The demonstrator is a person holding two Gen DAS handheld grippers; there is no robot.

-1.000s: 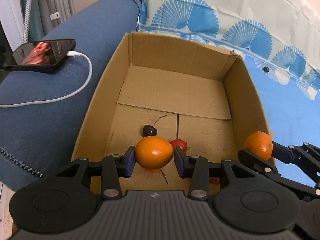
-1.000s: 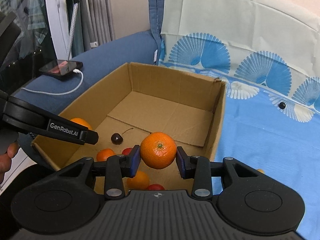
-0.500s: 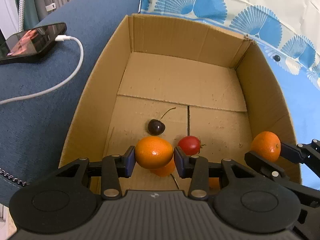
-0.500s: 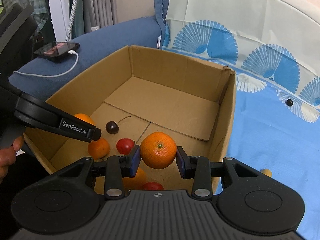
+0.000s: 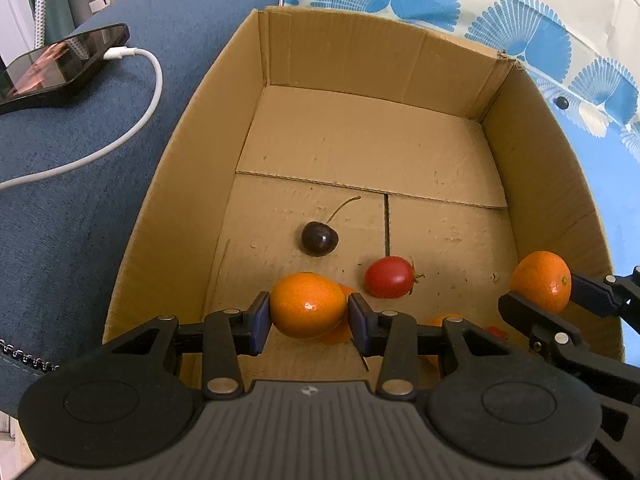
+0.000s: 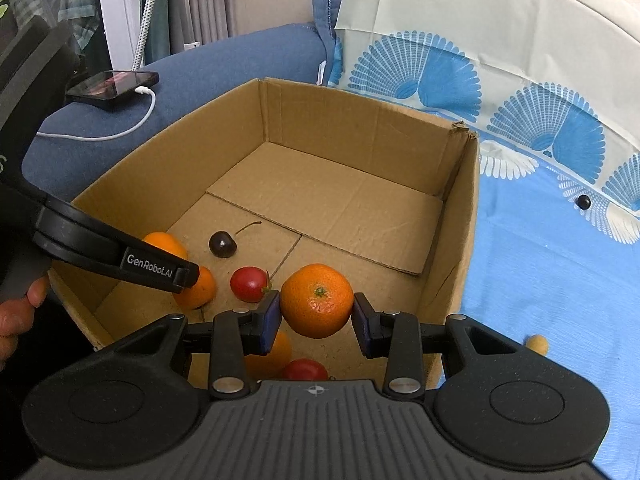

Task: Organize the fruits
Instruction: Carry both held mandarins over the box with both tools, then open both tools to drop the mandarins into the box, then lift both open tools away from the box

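Oranges sit pinched in both tools: the left gripper [image 5: 308,318] clamps one orange [image 5: 307,305], the right gripper [image 6: 316,318] another [image 6: 317,300], over the cardboard box [image 6: 460,240]. Near them inside lie a dark cherry [image 5: 319,238], a red tomato [image 5: 389,277] and, seemingly, more half-hidden oranges.

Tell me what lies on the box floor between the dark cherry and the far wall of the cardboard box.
Nothing but bare cardboard; only the dark cherry's stem points toward the far wall, in both views.

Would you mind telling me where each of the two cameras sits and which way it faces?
Left wrist: on the left gripper, looking steeply down into the cardboard box; its fingers clamp an orange, and the right gripper enters at right.
Right wrist: on the right gripper, aimed less steeply across the box; the left gripper and a hand show at left.
Shared: box, cherry, tomato, phone.
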